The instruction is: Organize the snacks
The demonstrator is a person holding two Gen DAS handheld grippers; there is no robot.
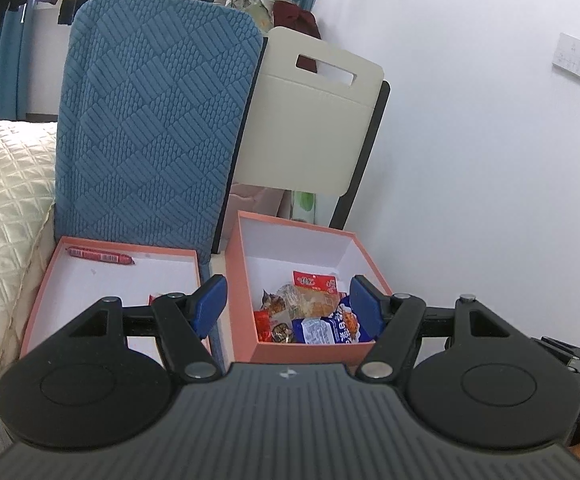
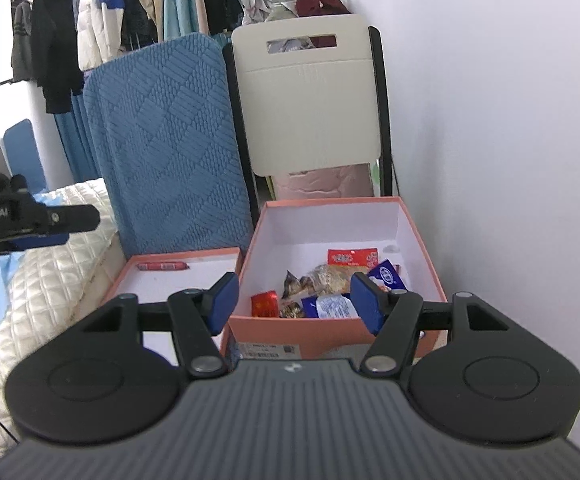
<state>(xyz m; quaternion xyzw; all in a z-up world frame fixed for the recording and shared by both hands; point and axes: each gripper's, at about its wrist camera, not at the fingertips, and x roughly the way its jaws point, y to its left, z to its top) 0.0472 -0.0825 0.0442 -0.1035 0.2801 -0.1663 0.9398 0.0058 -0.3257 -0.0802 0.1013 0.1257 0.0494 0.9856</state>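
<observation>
Right wrist view: the snack packets [image 2: 329,284] are seen heaped in the deep orange box [image 2: 329,330], and one sausage stick [image 2: 163,267] lies in the shallow lid [image 2: 130,276] beside it. Both the right gripper [image 2: 290,300] and left gripper [image 1: 286,304] are held wide open and empty. The packets are judged light, crinkly and slippery, best pinched by a sealed edge.

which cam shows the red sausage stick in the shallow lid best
The left wrist view. There the sausage stick lies unblocked along the far edge of the shallow lid, large enough to show its red wrapper. In the right wrist view it sits at the same far edge but smaller and more distant.
</observation>
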